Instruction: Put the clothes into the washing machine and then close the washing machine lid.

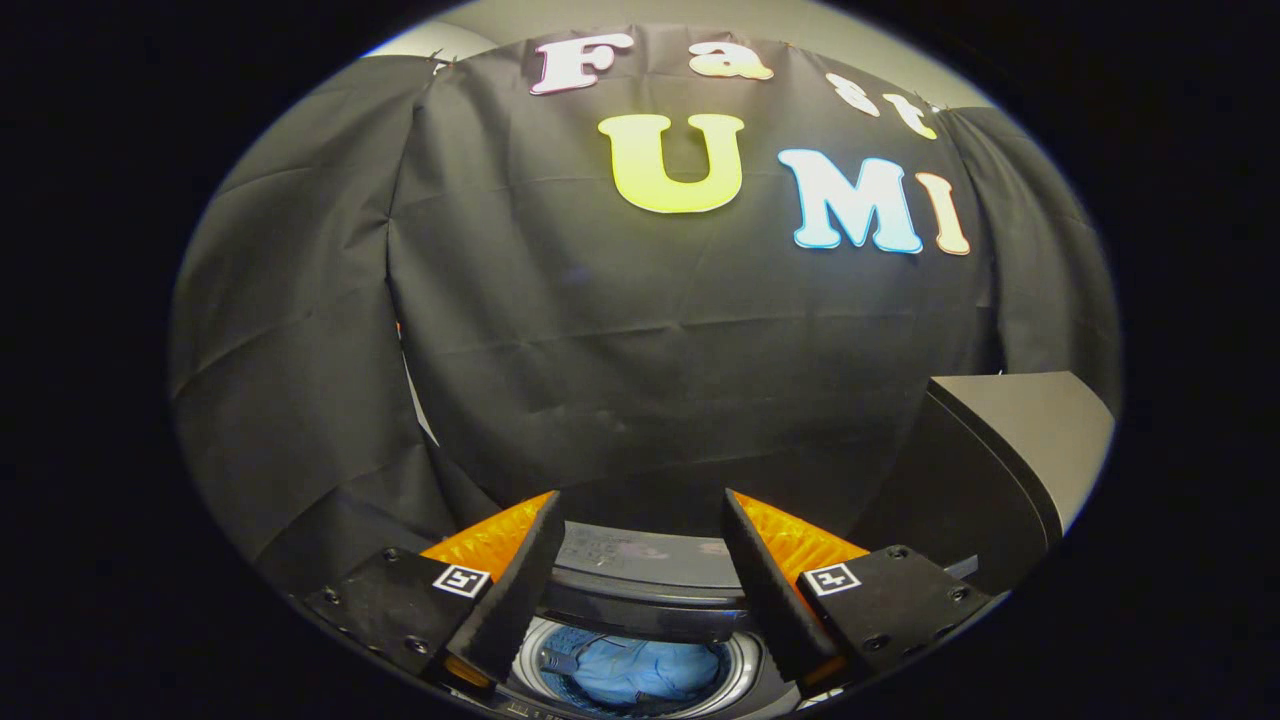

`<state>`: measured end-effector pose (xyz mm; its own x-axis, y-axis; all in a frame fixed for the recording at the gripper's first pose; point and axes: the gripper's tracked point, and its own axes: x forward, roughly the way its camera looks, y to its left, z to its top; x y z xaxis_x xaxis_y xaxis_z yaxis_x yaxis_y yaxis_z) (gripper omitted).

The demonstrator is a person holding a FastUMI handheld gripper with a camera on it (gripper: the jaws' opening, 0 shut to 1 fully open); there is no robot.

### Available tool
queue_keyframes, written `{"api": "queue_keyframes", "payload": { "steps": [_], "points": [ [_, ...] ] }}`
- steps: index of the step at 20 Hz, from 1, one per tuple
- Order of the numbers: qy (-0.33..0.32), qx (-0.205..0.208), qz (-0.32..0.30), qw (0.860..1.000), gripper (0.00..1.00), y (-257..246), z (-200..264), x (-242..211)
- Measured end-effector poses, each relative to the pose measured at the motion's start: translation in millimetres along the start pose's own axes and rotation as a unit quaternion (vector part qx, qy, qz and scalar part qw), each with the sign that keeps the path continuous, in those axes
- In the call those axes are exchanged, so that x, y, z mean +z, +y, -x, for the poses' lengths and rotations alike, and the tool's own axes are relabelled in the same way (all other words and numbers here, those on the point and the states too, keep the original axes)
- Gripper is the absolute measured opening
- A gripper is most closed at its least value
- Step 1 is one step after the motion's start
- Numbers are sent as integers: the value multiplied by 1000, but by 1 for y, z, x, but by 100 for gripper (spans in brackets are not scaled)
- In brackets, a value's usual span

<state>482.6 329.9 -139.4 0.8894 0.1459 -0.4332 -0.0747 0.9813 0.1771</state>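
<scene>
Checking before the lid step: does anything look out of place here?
Nothing stands out. The blue clothes lie inside the washing machine drum, between the open gripper fingers; the lid stands raised, not yet closed.

Black cloth wall (640,330) hangs across far side, creased, in several overlapping panels. Pale ceiling or wall (640,15) shows above cloth's top edge. At right, dark box (1000,450) with grey slanted top stands near cloth; what it is cannot be told. Thin pale gap (420,400) between cloth panels at left.
</scene>
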Motion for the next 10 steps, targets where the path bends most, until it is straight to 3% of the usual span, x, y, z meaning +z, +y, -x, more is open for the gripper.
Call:
{"api": "queue_keyframes", "payload": {
  "steps": [10],
  "points": [
    [-8, -3, -5, 1000, 97, 2, 4, -7]
  ]
}}
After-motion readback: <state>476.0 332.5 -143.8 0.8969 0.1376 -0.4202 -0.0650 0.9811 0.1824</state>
